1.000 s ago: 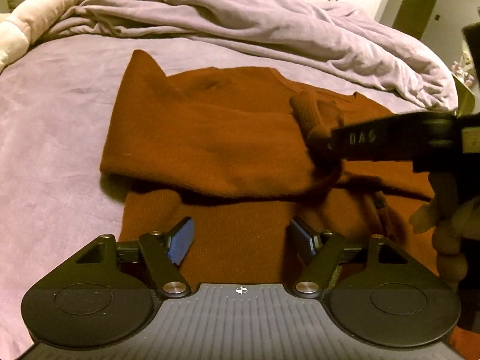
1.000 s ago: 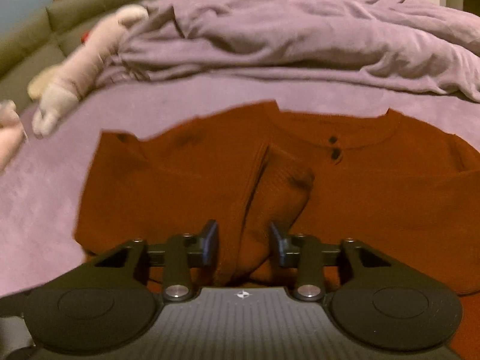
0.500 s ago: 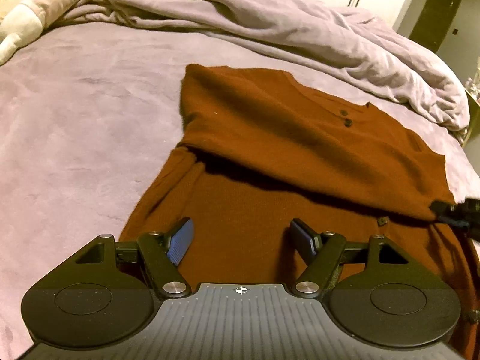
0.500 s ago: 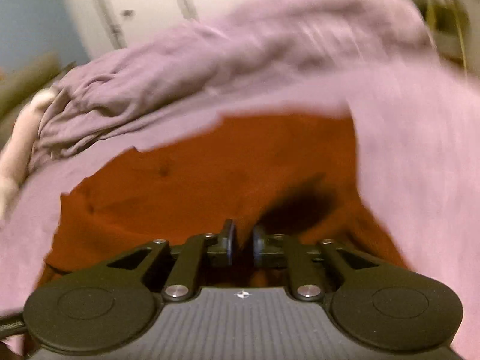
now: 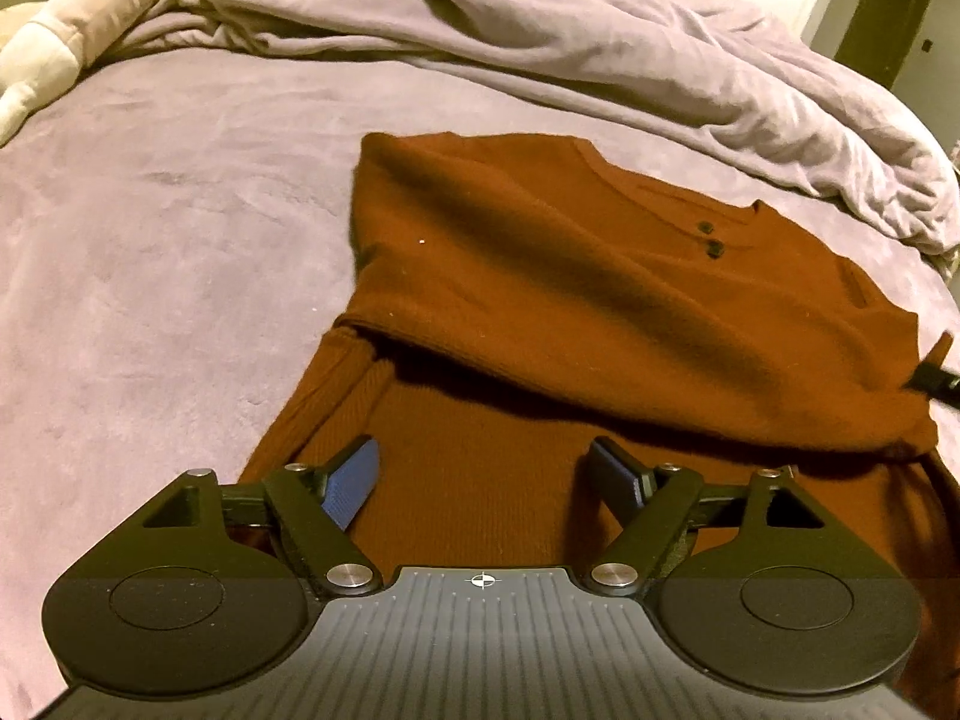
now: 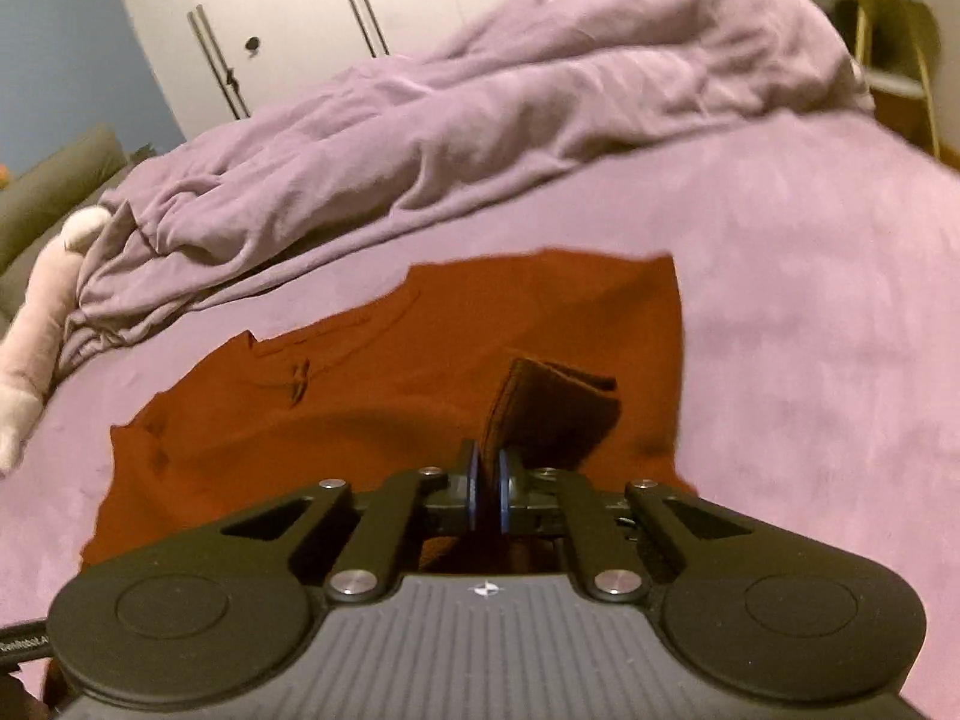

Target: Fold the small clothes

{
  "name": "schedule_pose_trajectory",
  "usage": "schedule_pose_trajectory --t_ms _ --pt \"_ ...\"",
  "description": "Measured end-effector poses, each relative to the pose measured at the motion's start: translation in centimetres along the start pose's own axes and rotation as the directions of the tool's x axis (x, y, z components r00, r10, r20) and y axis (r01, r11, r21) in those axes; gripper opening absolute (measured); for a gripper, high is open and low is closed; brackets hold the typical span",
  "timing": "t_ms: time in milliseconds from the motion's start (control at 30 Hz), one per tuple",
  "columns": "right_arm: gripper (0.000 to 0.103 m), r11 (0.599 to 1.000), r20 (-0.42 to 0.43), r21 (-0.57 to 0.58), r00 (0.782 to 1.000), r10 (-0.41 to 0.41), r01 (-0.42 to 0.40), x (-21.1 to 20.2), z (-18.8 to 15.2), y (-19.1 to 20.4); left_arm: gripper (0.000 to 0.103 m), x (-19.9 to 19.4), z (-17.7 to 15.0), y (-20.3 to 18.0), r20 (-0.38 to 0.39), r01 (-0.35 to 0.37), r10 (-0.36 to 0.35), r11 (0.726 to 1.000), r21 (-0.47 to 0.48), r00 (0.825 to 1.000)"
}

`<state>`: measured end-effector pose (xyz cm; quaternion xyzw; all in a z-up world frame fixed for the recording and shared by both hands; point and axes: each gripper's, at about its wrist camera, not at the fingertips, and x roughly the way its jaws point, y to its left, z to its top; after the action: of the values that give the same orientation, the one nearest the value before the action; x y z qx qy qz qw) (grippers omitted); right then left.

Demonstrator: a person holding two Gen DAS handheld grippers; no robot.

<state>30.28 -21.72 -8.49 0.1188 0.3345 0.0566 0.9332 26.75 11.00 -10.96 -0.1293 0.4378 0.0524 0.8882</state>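
Left wrist cam: we sit low and close over the sweater's (image 5: 600,312) near hem, facing up the bed (image 5: 150,210) toward the bunched duvet (image 5: 600,42). Right wrist cam: we look from the sweater's (image 6: 372,396) right edge, tilted, toward the wardrobe doors (image 6: 360,6). Both share sweater, bed and duvet (image 6: 480,108).

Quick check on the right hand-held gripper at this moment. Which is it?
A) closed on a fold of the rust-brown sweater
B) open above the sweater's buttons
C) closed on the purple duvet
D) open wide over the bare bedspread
A: in the right wrist view the right hand-held gripper has its jaws nearly together, with a raised fold of the rust-brown sweater pinched between them.
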Motion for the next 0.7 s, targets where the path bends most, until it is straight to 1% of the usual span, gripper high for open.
schedule_pose_trajectory --t_ms 33,100,133,200,233,267,300,333,367,400,433,500,533,567,633,700 --pt "0.005 1.0 0.029 -0.002 1.0 0.007 -0.007 -0.4 0.4 0.0 0.083 -0.1 0.0 0.0 0.004 0.003 -0.004 1.0 0.0 1.0" --pt "0.005 1.0 0.118 0.026 0.993 0.011 -0.014 -1.9 0.9 -0.4 0.083 0.0 0.1 -0.1 -0.001 0.002 -0.002 1.0 0.001 1.0" --pt "0.005 0.999 0.164 0.042 0.986 0.002 -0.009 -2.4 1.1 -0.7 0.083 0.0 0.1 -0.1 -0.002 0.002 -0.002 1.0 0.001 1.0" --pt "0.004 0.998 0.216 0.049 0.976 -0.04 0.03 -2.6 1.1 -1.4 0.083 0.0 0.2 -0.1 -0.005 0.004 -0.004 1.0 0.002 1.0" --pt "0.004 0.998 0.211 0.035 0.976 -0.062 0.056 -2.2 1.0 -1.9 0.083 0.0 0.3 -0.1 -0.004 0.005 -0.005 1.0 0.002 1.0" --pt "0.004 0.997 0.166 0.027 0.983 -0.081 0.077 -1.4 0.8 -2.4 0.083 0.0 0.4 0.0 -0.004 0.008 -0.008 1.0 0.001 1.0" --pt "0.004 0.995 0.103 0.036 0.99 -0.093 0.09 -0.6 0.5 -3.1 0.084 0.0 0.4 0.1 -0.005 0.011 -0.011 1.0 0.001 1.0" --pt "0.005 0.994 0.031 0.063 0.996 -0.089 0.087 0.2 0.3 -4.0 0.084 0.0 0.4 0.1 -0.007 0.015 -0.015 1.0 0.0 1.0" --pt "0.005 0.991 -0.018 0.114 0.997 -0.072 0.073 0.4 0.0 -4.9 0.084 0.0 0.4 0.2 -0.009 0.018 -0.018 1.0 0.0 1.0" --pt "0.006 0.986 -0.008 0.158 0.999 -0.05 0.051 0.0 -0.3 -5.6 0.085 0.0 0.4 0.2 -0.01 0.021 -0.021 1.0 0.001 1.0" --pt "0.007 0.982 0.02 0.19 0.999 -0.027 0.023 -0.6 -0.3 -6.1 0.086 0.1 0.3 0.2 -0.011 0.024 -0.024 1.0 0.003 1.0" --pt "0.018 0.98 0.035 0.201 0.999 -0.011 0.004 -1.0 0.3 -6.0 0.087 0.2 0.2 -0.1 -0.017 0.018 -0.018 1.0 0.013 1.0" --pt "0.026 0.984 0.035 0.179 0.999 -0.008 0.002 -0.9 0.4 -5.5 0.088 0.2 0.2 -0.3 -0.017 0.014 -0.014 1.0 0.02 1.0" --pt "0.031 0.99 0.028 0.139 1.0 -0.004 0.0 -0.6 0.7 -4.8 0.089 0.2 0.2 -0.5 -0.018 0.013 -0.012 1.0 0.025 1.0" --pt "0.032 1.0 0.002 0.017 1.0 -0.002 0.002 0.5 0.9 -2.7 0.09 0.3 0.2 -0.8 -0.023 0.017 -0.016 0.999 0.033 1.0" --pt "0.036 0.994 -0.028 -0.107 1.0 0.0 -0.003 2.0 0.9 -0.5 0.09 0.3 0.2 -1.0 -0.026 0.019 -0.018 0.999 0.041 1.0"
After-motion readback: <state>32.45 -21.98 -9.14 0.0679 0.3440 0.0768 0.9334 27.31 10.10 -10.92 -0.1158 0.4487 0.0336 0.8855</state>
